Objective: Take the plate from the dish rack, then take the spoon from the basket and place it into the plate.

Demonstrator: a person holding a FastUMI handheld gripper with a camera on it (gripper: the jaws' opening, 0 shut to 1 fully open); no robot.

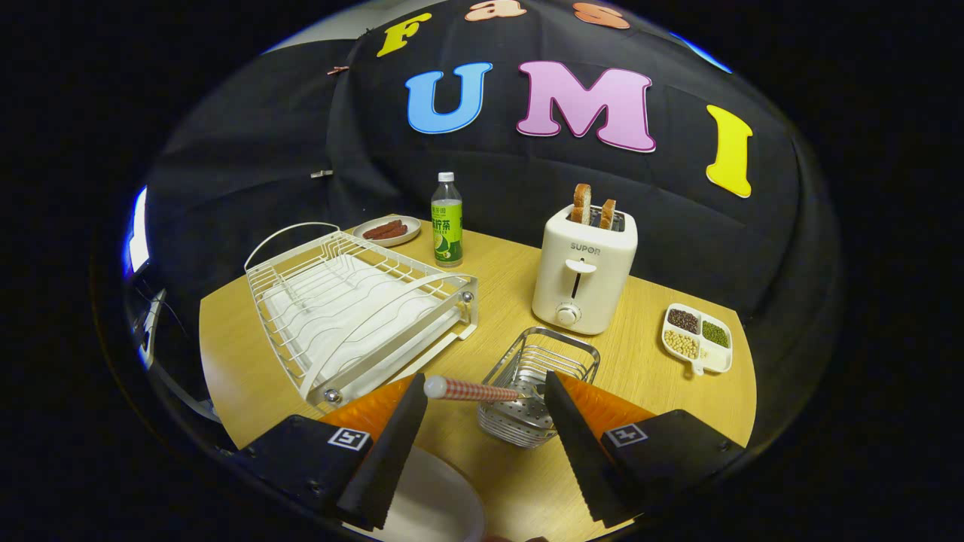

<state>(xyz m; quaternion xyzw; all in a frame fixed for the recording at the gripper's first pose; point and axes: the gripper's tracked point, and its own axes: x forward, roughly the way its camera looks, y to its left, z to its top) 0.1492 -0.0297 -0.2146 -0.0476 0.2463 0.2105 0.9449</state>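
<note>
- My gripper (486, 391) is at the bottom centre of the frame with its fingers spread wide; neither finger presses on anything.
- The spoon (471, 389) lies across the gap between the fingertips. Its checked handle points to the left finger and its bowl end rests in the basket (541, 376). I cannot tell whether the handle tip touches the left finger.
- The basket is a wire and perforated-metal holder just ahead of the fingers, closer to the right one, standing on the surface (497, 278).
- The plate (437, 500) is white and sits on the surface at the lower edge of the frame, below the left finger and partly covered by it.
- The dish rack (354, 305) is at centre left, beyond the left finger. It is a white wire frame with a white tray under it.
- The toaster (584, 271) stands at centre right, beyond the basket, with two slices of bread in its slots.
- A green-labelled bottle (446, 220) stands behind the dish rack, with a small dish of sausages (386, 230) just to its left.
- A divided tray of beans (697, 336) is at the right of the surface.
</note>
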